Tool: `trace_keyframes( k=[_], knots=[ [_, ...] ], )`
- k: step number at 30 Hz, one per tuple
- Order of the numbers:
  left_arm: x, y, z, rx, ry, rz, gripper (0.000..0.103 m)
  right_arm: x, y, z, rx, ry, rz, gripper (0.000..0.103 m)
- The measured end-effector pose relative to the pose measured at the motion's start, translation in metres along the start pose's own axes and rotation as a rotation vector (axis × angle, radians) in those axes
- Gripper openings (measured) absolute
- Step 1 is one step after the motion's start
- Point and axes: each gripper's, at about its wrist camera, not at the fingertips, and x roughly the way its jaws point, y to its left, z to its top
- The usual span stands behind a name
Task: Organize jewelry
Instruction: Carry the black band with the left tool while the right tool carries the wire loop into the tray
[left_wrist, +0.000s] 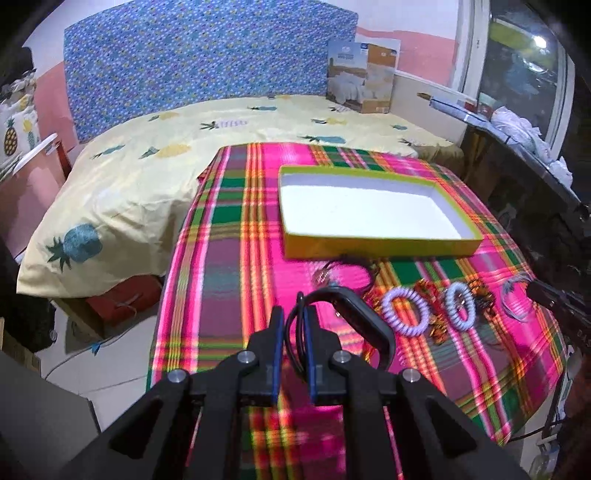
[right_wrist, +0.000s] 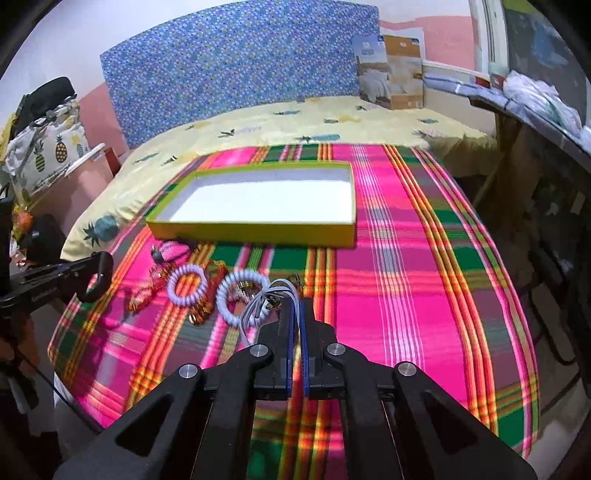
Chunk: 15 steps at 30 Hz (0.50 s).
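My left gripper (left_wrist: 293, 317) is shut on a black bangle (left_wrist: 369, 317), with thin black wire loops between its blue pads, held above the plaid cloth. Seen from the right wrist, the left gripper (right_wrist: 88, 271) carries the black bangle (right_wrist: 99, 280) at its tip. My right gripper (right_wrist: 296, 306) is shut on thin pale-blue wire bangles (right_wrist: 255, 306), lifted off the cloth. A yellow-green box (left_wrist: 380, 247) (right_wrist: 251, 232) with a white inside lies beyond. Two white spiral bracelets (right_wrist: 186, 284) (right_wrist: 242, 295) lie among gold and red pieces in front of the box.
The pink and green plaid cloth (left_wrist: 229, 280) covers a rounded table whose edges fall away left and right. Behind is a bed with a pineapple sheet (left_wrist: 147, 177) and a cardboard package (left_wrist: 362, 81). A dark shelf with bags (left_wrist: 524, 140) runs along the right.
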Motion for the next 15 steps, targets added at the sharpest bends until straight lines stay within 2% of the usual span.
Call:
trace_keyframes(
  k=[10, 15],
  knots=[
    [0.031, -0.015, 0.051, 0.038, -0.023, -0.045, 0.011, 0.036, -0.006, 0.054, -0.021, -0.037, 0.017, 0.003],
    [0.058, -0.016, 0.079, 0.043, -0.024, -0.036, 0.011, 0.066, -0.014, 0.083, -0.030, -0.038, 0.002, 0.003]
  ],
)
